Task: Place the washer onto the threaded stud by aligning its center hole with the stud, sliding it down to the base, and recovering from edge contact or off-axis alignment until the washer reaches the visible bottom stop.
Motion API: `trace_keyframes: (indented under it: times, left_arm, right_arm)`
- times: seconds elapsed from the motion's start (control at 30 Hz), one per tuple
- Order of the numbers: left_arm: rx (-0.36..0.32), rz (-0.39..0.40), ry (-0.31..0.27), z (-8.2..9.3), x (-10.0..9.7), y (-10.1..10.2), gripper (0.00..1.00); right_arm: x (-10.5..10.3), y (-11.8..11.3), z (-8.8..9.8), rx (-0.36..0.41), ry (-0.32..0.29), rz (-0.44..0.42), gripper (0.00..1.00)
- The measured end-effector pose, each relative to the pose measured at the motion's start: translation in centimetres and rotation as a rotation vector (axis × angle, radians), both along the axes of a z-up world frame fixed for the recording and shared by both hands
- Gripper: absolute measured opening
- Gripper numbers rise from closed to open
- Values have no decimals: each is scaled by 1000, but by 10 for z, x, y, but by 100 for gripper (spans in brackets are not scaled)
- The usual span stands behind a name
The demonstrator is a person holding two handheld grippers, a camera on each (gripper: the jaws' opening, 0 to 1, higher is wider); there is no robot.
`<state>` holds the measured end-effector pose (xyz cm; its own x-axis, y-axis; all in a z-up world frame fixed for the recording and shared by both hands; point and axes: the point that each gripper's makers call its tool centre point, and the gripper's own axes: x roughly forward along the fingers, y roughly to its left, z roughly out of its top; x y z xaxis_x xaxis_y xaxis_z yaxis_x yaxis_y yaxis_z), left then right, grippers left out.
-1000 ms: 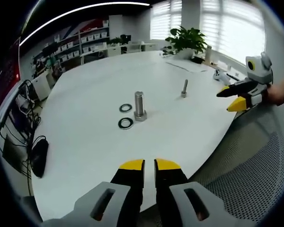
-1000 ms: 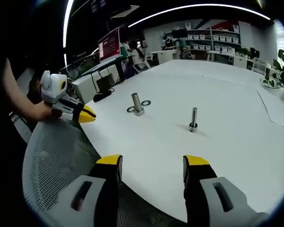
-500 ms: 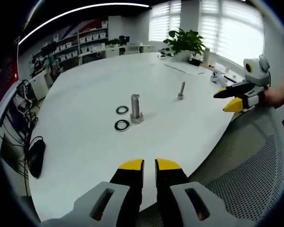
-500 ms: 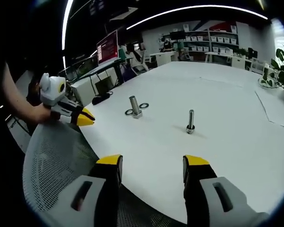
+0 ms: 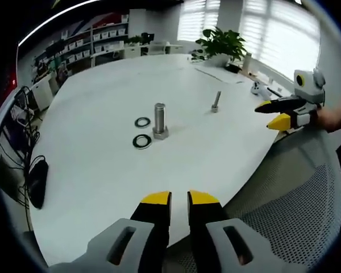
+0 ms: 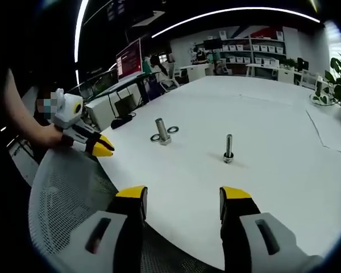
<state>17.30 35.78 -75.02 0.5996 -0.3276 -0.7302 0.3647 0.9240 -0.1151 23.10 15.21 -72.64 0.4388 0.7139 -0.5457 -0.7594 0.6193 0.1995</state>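
A thick threaded stud (image 5: 159, 121) stands upright on the white table (image 5: 102, 182). Two dark washers lie flat to its left, one (image 5: 142, 122) farther and one (image 5: 141, 141) nearer. A thin stud (image 5: 215, 102) stands farther right. My left gripper (image 5: 173, 199) is shut on nothing at the near table edge, well short of the washers. In the right gripper view the thick stud (image 6: 161, 131) stands between the two washers (image 6: 154, 137), (image 6: 173, 129), with the thin stud (image 6: 228, 149) closer. My right gripper (image 6: 183, 194) is open and holds nothing. Each gripper appears in the other's view: the right gripper (image 5: 270, 115) and the left gripper (image 6: 96, 148), both hand-held.
A grey mesh chair back (image 5: 295, 210) lies under both grippers at the table's edge. A black object (image 5: 36, 182) rests near the table's left rim. Papers (image 5: 216, 75) and a potted plant (image 5: 221, 45) sit at the far side. Shelves and desks line the room behind.
Both views have shifted slightly with the hands. In the right gripper view the left gripper has dropped a little. Studs and washers have not moved; both grippers keep their state.
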Motion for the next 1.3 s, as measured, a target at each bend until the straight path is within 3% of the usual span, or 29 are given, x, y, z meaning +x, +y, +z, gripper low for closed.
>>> trace_keyframes:
  times: [0.23, 0.53, 0.73, 1.0, 1.2, 1.3]
  left_arm:
    - [27, -8, 14, 5, 13, 9, 10]
    - [69, -8, 45, 2, 52, 24, 15]
    - [107, -68, 70, -3, 79, 23, 20]
    - [169, -140, 134, -14, 99, 17, 22]
    - [190, -171, 174, -21, 114, 14, 31]
    - [252, -227, 215, -29, 116, 18, 30]
  right_arm:
    - [0, 0, 0, 2, 1, 0, 54]
    - [0, 0, -1, -2, 2, 1, 53]
    - [0, -1, -2, -7, 3, 1, 53]
    - [2, -2, -1, -1, 4, -13, 53]
    - [3, -3, -1, 0, 3, -18, 53]
    - [2, -2, -1, -3, 5, -17, 53]
